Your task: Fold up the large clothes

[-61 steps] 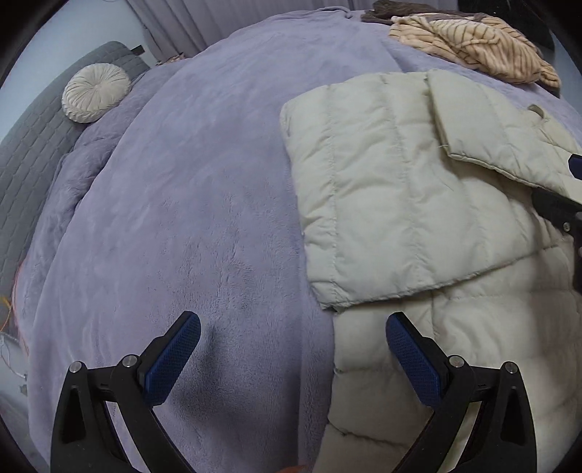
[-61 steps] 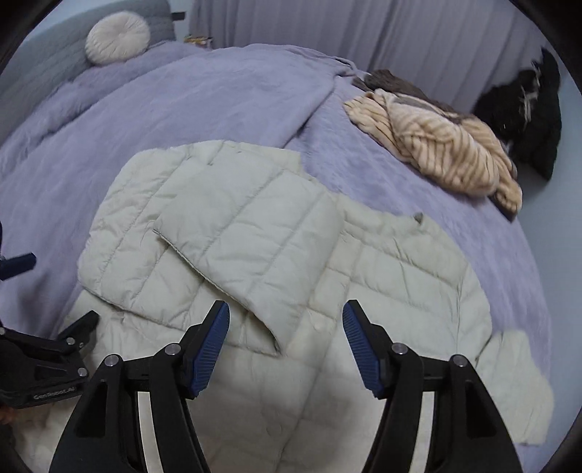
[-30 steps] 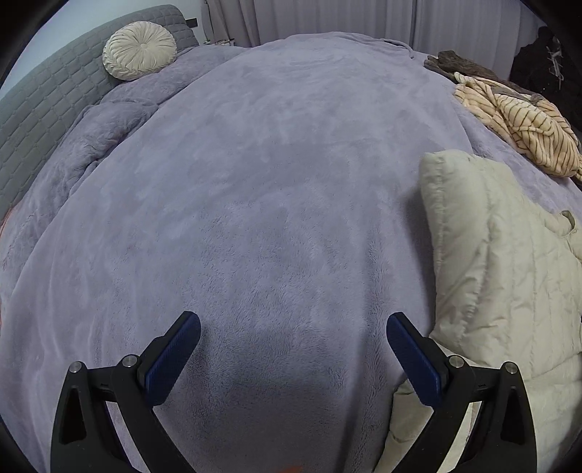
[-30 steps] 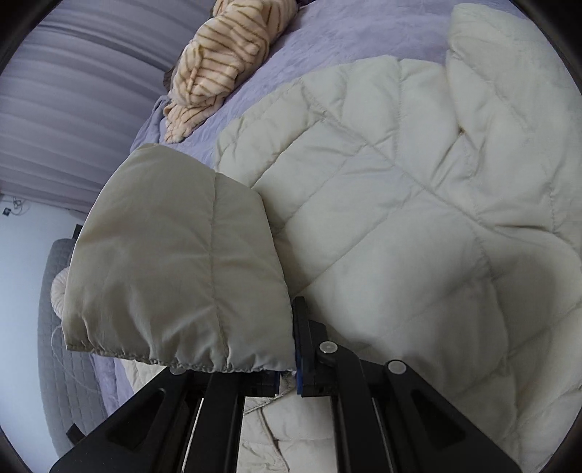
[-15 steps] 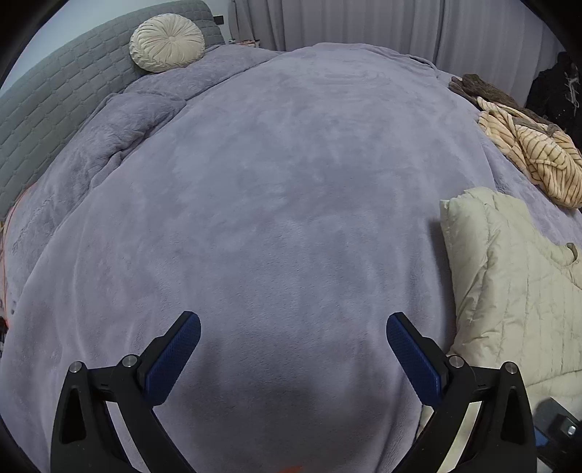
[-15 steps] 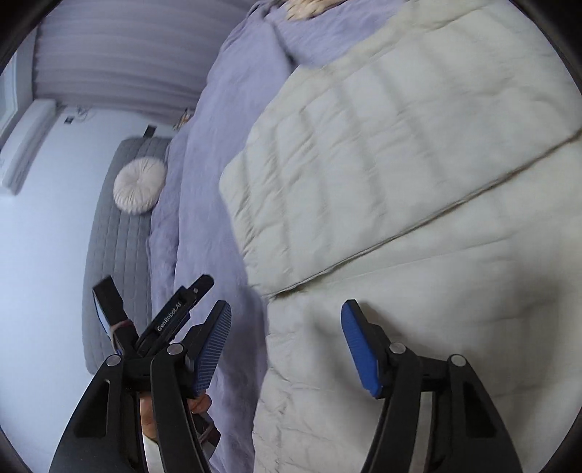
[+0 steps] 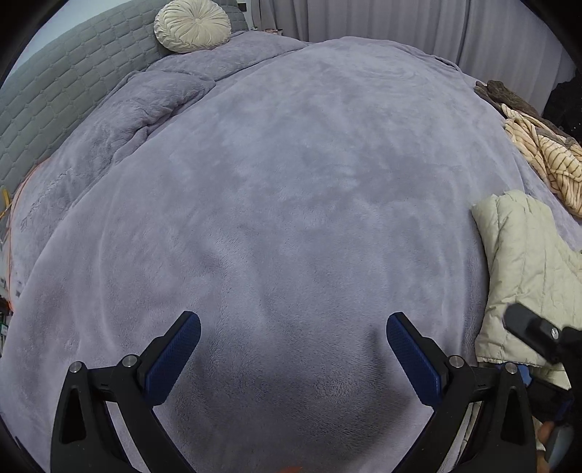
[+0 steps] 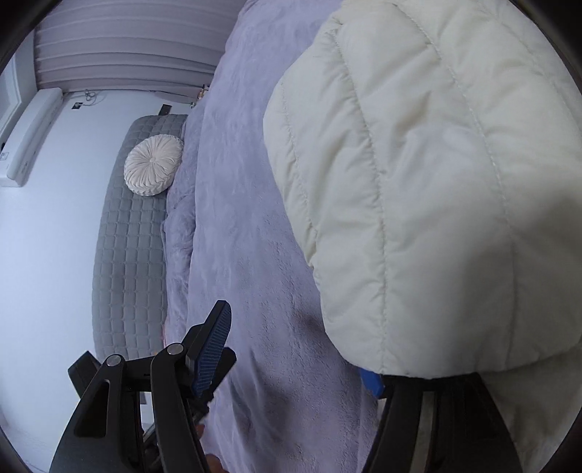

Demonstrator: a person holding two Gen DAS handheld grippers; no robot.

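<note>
A cream quilted puffer jacket (image 8: pixel 436 182) lies folded on the purple fleece blanket (image 8: pixel 247 218) and fills the right of the right wrist view. My right gripper (image 8: pixel 294 345) stands open at the jacket's near left edge. Its left finger (image 8: pixel 214 345) hangs over bare blanket, while the right one is tucked under the jacket's rounded fold and mostly hidden. In the left wrist view my left gripper (image 7: pixel 293 349) is open over bare blanket (image 7: pixel 291 182) with nothing between its fingers. The jacket (image 7: pixel 523 269) lies to its right, with a black finger (image 7: pixel 527 329) of the right gripper at its edge.
A round cream cushion (image 7: pixel 192 25) rests against the grey quilted headboard (image 7: pixel 54 94) at the far left. A striped beige garment (image 7: pixel 542 156) and a dark one (image 7: pixel 509 96) lie at the bed's far right. Grey curtains (image 7: pixel 382 18) hang behind.
My right gripper let go of the jacket sleeve it was shut on, opened wide and swung to the jacket's left edge. The left gripper slid left, away from the jacket.
</note>
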